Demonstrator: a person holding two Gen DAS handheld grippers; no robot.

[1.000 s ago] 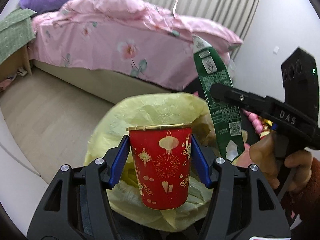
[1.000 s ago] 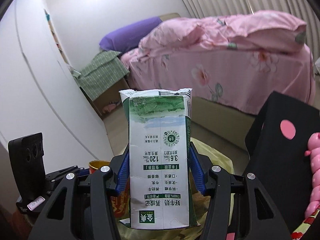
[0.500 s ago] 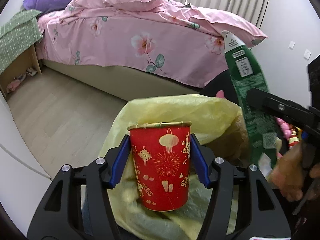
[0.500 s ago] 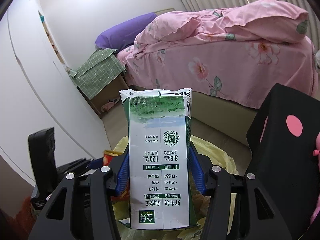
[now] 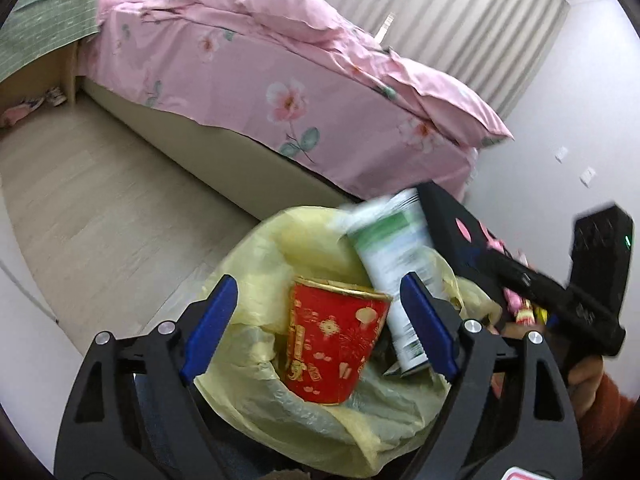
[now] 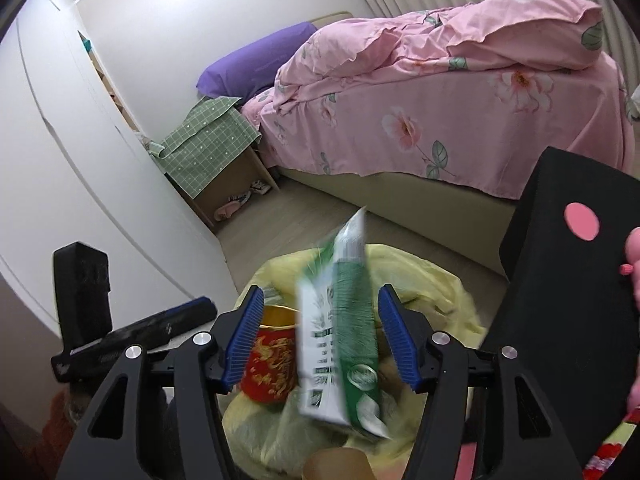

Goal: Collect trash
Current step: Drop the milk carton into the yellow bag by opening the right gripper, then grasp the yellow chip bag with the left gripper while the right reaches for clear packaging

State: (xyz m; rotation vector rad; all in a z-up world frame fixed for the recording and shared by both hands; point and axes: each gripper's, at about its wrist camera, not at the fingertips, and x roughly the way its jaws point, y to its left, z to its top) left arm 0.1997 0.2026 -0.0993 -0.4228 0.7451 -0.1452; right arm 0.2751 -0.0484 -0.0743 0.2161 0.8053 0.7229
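A red paper cup [image 5: 334, 346] with gold patterns drops tilted into the open yellow trash bag [image 5: 276, 412]. My left gripper [image 5: 320, 324] is opening, and its blue pads stand clear of the cup on both sides. A green and white milk carton [image 6: 342, 350] falls blurred into the same bag [image 6: 436, 292], between the blue pads of my right gripper [image 6: 320, 338], which is opening too and no longer touches it. In the left wrist view the carton [image 5: 394, 268] leans beside the cup. The cup [image 6: 272, 364] shows in the right wrist view to the carton's left.
A bed with a pink floral cover [image 5: 256, 80] stands across the wooden floor [image 5: 92, 216]. A black chair with a pink dot [image 6: 572, 280] stands right beside the bag. White wardrobe doors [image 6: 80, 184] run along the left. A bedside stand under a green cloth [image 6: 208, 140] is by the bed.
Both grippers have opened. The red cup left the left pads and the milk carton left the right pads; both now tip down into the yellow bag.
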